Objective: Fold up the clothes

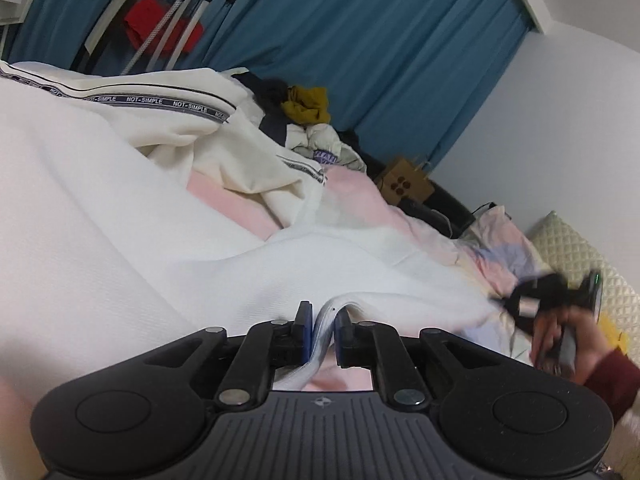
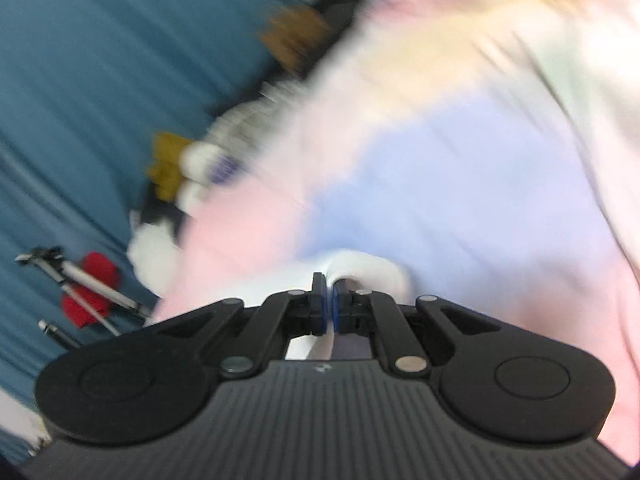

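White garment (image 1: 280,264) hanging soft, light, limp; left gripper (image 1: 322,316) and right gripper (image 2: 329,292) both pinching ribbed hem edge, likeliest best hold.

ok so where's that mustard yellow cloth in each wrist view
Left wrist: the mustard yellow cloth sits on top of the clothes pile, upper centre, against the blue curtain.
Right wrist: the same cloth shows as a blurred patch at centre left, beside the curtain.
Shared landmark: the red garment by the metal stand, upper left in the left view, lower left in the right.
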### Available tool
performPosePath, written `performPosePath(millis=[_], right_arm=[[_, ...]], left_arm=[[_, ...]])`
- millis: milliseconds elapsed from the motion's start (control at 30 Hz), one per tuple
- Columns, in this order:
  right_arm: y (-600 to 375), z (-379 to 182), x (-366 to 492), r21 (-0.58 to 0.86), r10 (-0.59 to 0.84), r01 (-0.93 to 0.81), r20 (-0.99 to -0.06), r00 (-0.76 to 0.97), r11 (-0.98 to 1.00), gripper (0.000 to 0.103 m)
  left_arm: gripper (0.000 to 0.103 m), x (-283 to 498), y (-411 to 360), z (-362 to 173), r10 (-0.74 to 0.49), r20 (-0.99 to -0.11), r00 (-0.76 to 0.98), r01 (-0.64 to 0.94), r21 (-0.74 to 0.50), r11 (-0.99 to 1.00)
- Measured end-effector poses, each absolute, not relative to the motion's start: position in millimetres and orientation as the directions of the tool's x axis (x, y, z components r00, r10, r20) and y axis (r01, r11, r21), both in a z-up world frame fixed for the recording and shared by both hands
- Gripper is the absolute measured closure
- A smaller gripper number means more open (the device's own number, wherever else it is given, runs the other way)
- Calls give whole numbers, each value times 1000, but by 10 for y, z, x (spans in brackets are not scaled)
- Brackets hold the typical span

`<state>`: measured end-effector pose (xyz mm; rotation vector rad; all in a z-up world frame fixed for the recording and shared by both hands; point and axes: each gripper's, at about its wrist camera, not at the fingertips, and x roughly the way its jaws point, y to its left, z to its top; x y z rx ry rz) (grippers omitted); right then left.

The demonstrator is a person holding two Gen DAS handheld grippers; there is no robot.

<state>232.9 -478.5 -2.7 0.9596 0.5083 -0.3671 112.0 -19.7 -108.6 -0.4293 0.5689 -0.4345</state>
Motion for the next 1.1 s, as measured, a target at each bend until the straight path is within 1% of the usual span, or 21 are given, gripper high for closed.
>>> performPosePath(millis=[133, 167, 200, 233, 267, 333, 400, 433, 467, 500, 567, 600, 700, 767, 800, 867, 933, 1000, 1033, 1067, 1100], right_arm=[[-4925, -340, 2164, 670, -28, 566, -633, 774, 480, 97], [-4933, -342, 2155, 682, -19, 559, -625, 780, 472, 97], [-4940, -343, 2145, 694, -11, 551, -617, 787, 463, 97], [-4930, -324, 2134, 708, -8, 537, -601, 799, 459, 97], [-4925, -304, 2110, 717, -9, 519, -583, 813, 466, 97], [-4941, -205, 2055, 723, -14, 483, -549, 836, 494, 97], [-4922, -74, 2034, 742, -26, 425, -483, 875, 518, 97], [-4921, 8, 1997, 750, -42, 390, -437, 898, 535, 97], [-4920, 90, 1960, 755, -57, 355, -390, 919, 552, 98], [-4913, 176, 1923, 753, -73, 322, -344, 936, 574, 98], [-4902, 326, 1854, 739, -112, 273, -262, 959, 616, 98], [-4905, 375, 1826, 728, -134, 269, -239, 962, 631, 98], [-4954, 348, 1832, 691, -205, 348, -283, 937, 633, 98], [-5017, 186, 1881, 672, -227, 433, -376, 898, 601, 98], [-5064, 91, 1879, 674, -221, 461, -414, 883, 578, 98], [-5141, -77, 1916, 701, -188, 493, -469, 863, 515, 98], [-5184, -182, 1932, 720, -165, 503, -489, 856, 478, 97], [-5190, -243, 1948, 723, -157, 512, -502, 851, 463, 97], [-5193, -274, 1956, 725, -152, 516, -508, 848, 456, 97], [-5196, -304, 1965, 726, -148, 521, -514, 845, 448, 97], [-5199, -329, 1990, 725, -147, 521, -516, 844, 451, 97]], left_arm=[[79, 1014, -190, -1067, -497, -445, 745, 249, -506, 826], [73, 975, -191, -1049, -490, -456, 743, 242, -500, 832], [71, 934, -192, -1032, -482, -468, 740, 234, -493, 838], [66, 884, -176, -1013, -472, -476, 742, 220, -493, 842], [57, 830, -153, -993, -461, -481, 745, 202, -496, 844], [47, 704, -38, -950, -442, -480, 758, 137, -544, 828], [39, 574, 145, -914, -420, -467, 778, 56, -615, 787], [32, 518, 256, -899, -402, -460, 791, 9, -649, 761], [27, 492, 388, -915, -379, -456, 805, -44, -683, 729], [26, 480, 532, -946, -352, -454, 819, -100, -716, 691], [25, 455, 820, -1009, -295, -454, 841, -206, -773, 601], [25, 443, 963, -1040, -266, -456, 849, -255, -796, 549], [24, 396, 1387, -1228, -182, -471, 863, -396, -855, 336], [26, 372, 1605, -1382, -128, -480, 868, -452, -870, 195], [27, 372, 1700, -1459, -105, -474, 874, -461, -879, 123], [27, 453, 1822, -1520, -91, -446, 890, -444, -895, 43], [27, 543, 1916, -1542, -78, -425, 902, -427, -904, -7], [29, 621, 1984, -1526, -59, -424, 904, -426, -905, -22], [35, 653, 2011, -1528, -54, -430, 901, -432, -901, -32], [46, 681, 2035, -1534, -52, -439, 897, -442, -896, -44], [54, 703, 2060, -1535, -53, -451, 891, -454, -890, -52]])
